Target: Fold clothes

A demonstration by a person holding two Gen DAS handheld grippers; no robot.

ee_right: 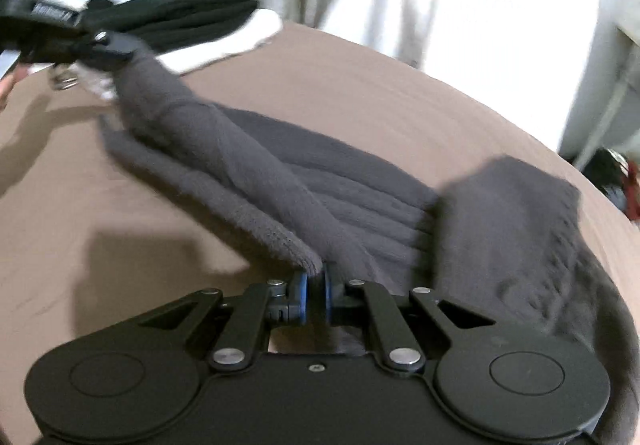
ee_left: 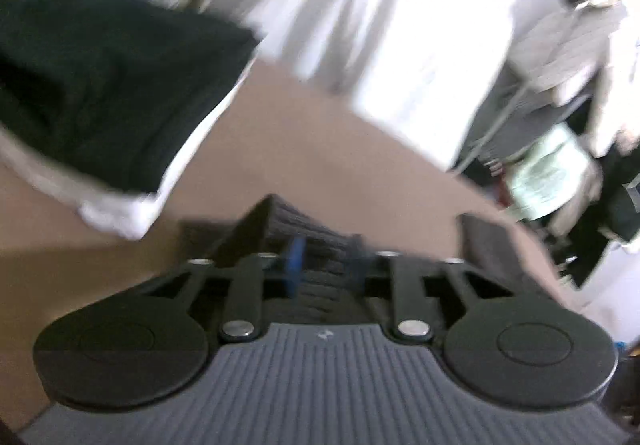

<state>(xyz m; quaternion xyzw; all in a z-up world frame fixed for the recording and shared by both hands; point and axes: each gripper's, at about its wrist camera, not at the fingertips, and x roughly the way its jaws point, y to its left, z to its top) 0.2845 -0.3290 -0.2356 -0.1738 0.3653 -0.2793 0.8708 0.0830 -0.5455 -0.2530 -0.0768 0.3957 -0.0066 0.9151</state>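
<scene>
A dark grey knitted sweater (ee_right: 360, 181) lies on the brown bed sheet (ee_right: 360, 77). My right gripper (ee_right: 316, 285) is shut on a folded edge of the sweater at the near side. My left gripper (ee_right: 116, 49) shows at the upper left of the right wrist view, shut on another part of the sweater and lifting it. In the left wrist view the grey knit (ee_left: 320, 257) is bunched between the left gripper's blue pads (ee_left: 296, 265). Both views are motion blurred.
A folded black garment on a white one (ee_left: 100, 85) lies on the brown sheet (ee_left: 320, 149) at the far left. White curtains (ee_left: 380, 5) hang behind the bed. A cluttered pile of clothes and bags (ee_left: 560, 125) stands at the right.
</scene>
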